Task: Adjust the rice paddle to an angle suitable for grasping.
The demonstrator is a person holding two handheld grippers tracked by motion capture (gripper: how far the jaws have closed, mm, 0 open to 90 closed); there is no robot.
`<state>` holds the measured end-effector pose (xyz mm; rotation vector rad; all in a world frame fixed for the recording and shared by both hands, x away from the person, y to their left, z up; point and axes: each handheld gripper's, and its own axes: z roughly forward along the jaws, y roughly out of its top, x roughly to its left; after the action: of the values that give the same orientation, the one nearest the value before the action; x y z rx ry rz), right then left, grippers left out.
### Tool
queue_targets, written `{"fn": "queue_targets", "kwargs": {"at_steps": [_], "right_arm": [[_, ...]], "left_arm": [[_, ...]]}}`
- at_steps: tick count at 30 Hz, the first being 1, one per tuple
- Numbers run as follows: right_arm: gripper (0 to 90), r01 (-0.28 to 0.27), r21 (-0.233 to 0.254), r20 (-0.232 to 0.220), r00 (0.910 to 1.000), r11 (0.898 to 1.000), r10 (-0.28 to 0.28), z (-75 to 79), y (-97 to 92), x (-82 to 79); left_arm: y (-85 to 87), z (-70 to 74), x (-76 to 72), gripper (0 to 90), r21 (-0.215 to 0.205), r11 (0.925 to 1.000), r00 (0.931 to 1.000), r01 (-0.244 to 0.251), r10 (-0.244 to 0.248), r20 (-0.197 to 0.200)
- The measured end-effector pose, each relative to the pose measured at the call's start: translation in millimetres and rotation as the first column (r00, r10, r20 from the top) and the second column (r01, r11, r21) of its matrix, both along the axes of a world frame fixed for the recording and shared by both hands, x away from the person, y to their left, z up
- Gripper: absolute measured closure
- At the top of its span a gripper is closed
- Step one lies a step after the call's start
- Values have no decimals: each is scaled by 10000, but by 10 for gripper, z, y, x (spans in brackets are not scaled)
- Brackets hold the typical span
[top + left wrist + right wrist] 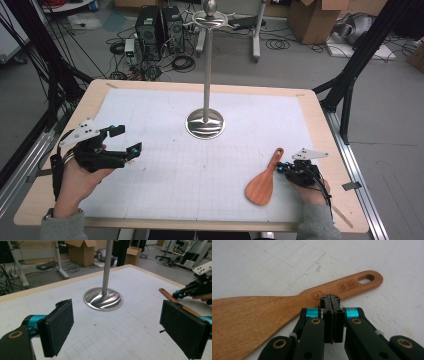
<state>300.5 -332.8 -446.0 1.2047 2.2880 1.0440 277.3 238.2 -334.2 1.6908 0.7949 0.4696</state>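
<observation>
Beside the wooden spatula, right gripper fingers pressed together, empty; left gripper fingers wide apart, metal stand between

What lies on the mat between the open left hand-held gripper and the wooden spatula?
Nothing: in the high view, only bare gridded mat lies between the left hand-held gripper and the wooden spatula. The metal stand sits farther back.

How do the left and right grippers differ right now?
The left gripper has its fingers spread wide with nothing between them; the right gripper has its fingers pressed together, tips at the edge of the wooden spatula. The left one sits clear of any object, angled toward the metal stand; the right one is at the spatula's handle. Both are black, hand-held, with grey top plates.
</observation>
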Motion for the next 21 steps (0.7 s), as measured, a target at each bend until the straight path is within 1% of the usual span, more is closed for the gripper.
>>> {"fn": "queue_targets", "kwargs": {"at_steps": [2,4,5,6,7,8,9,11,12,13,16,17,18,19,21], "right_arm": [[900,-230,-31,22,9997,9997,230,1,77,51],[900,-287,-40,1,9996,9996,287,2,88,60],[900,-401,-75,62,9992,9992,401,-2,120,82],[900,-442,-61,26,9990,9990,442,0,148,96],[900,-605,-93,48,9982,9981,605,1,197,130],[900,-605,-93,48,9982,9981,605,1,197,130],[900,-816,-109,107,9966,9966,817,1,250,163],[900,-861,-78,106,9962,9963,862,-4,273,174],[900,-981,-83,171,9950,9951,982,-7,305,194],[900,-1133,-66,123,9935,9935,1134,-4,362,223],[900,-1322,-86,152,9911,9912,1323,-5,424,258],[900,-1417,-98,150,9898,9899,1419,-1,452,275],[900,-1417,-98,150,9898,9899,1419,-1,452,275],[900,-1627,-113,119,9866,9866,1628,-1,507,301],[900,-1656,-134,93,9861,9861,1657,1,533,305]], "left_arm": [[38,-6,-34,124,18,9999,9999,-118,118,-18],[60,-8,-50,124,25,9998,9998,-194,194,-20],[79,-9,-64,124,23,9997,9997,-249,249,-25],[100,-9,-78,124,17,9996,9996,-294,294,-23],[136,-8,-105,124,3,9993,9992,-387,387,-15],[136,-8,-105,124,3,9993,9992,-387,387,-15],[175,-7,-137,124,-20,9987,9987,-509,509,-3],[200,-5,-156,124,-8,9984,9984,-559,559,0],[217,-5,-171,124,-20,9982,9982,-598,598,10],[246,-5,-198,124,-7,9978,9978,-668,668,23],[277,-7,-226,124,27,9973,9973,-740,740,25],[311,-10,-257,124,55,9963,9963,-860,860,22],[311,-10,-257,124,55,9963,9963,-860,860,22],[339,-13,-280,124,80,9956,9957,-928,928,16],[355,-14,-296,124,58,9950,9950,-995,995,18]]}}
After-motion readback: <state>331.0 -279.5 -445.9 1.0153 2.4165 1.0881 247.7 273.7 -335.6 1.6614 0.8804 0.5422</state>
